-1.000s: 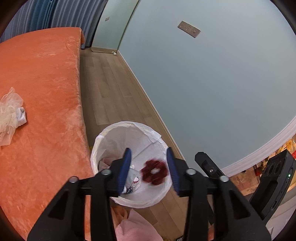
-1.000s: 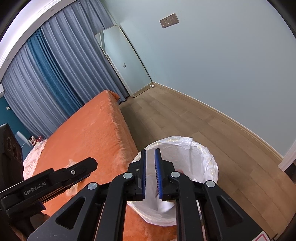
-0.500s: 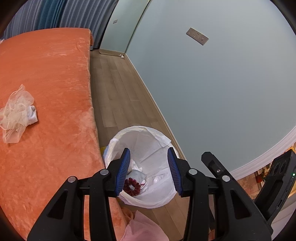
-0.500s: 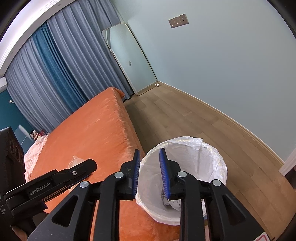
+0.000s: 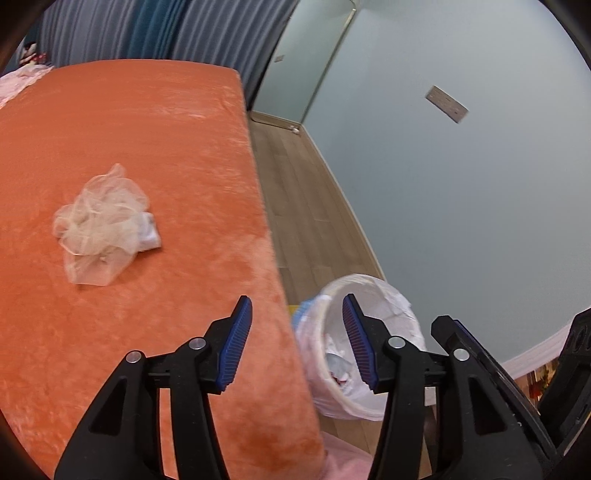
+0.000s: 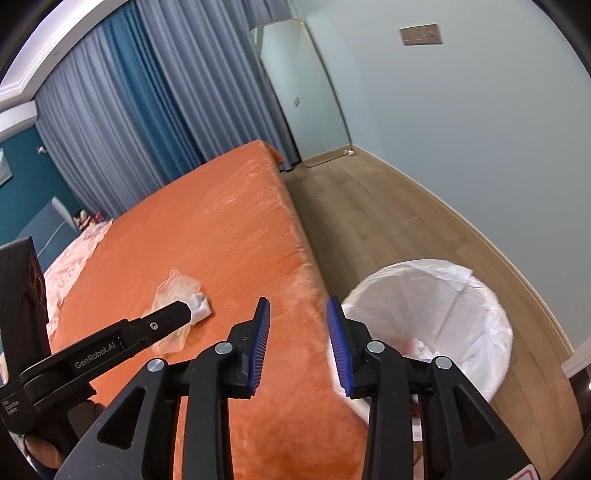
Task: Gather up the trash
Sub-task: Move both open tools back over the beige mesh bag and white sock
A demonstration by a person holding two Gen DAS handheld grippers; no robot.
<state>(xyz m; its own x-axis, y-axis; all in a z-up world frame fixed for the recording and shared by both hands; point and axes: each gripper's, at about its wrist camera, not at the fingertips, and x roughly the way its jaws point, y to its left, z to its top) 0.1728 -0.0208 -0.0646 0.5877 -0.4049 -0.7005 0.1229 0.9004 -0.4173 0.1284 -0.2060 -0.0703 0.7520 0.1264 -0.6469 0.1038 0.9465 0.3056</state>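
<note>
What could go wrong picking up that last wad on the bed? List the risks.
1. The crumpled plastic wrap is flimsy; pads may pinch only film and leave the white tissue behind.
2. The trash bin stands below the bed edge, so an early release could land on the floor.

I see grey-blue curtains (image 6: 147,110), a leaning mirror (image 6: 303,92), a wall switch plate (image 6: 421,35), wood floor (image 6: 388,221).
</note>
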